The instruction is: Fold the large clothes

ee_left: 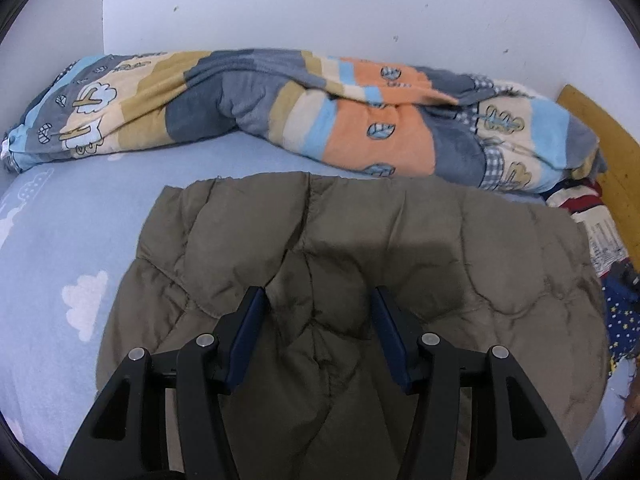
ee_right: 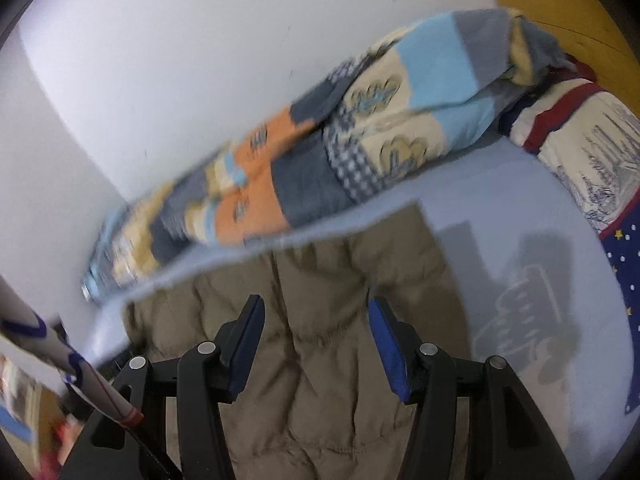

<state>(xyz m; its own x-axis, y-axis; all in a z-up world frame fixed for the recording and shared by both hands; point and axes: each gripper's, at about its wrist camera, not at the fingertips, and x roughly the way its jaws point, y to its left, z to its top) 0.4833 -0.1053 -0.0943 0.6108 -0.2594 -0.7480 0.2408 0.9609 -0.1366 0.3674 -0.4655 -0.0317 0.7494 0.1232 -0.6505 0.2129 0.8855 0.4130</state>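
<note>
An olive-brown quilted jacket [ee_left: 360, 264] lies folded on the light blue bed sheet [ee_left: 72, 240]. My left gripper [ee_left: 320, 300] is open just above its near middle, with nothing between the fingers. In the right wrist view the same jacket [ee_right: 320, 340] lies under my right gripper [ee_right: 316, 308], which is open and empty. That view is tilted and blurred.
A rolled patchwork blanket [ee_left: 280, 108] lies along the white wall behind the jacket. Patterned pillows and clothes [ee_left: 600, 240] are piled at the right by a wooden headboard [ee_left: 612, 152]. A star-print fabric [ee_right: 624, 280] lies right of the jacket.
</note>
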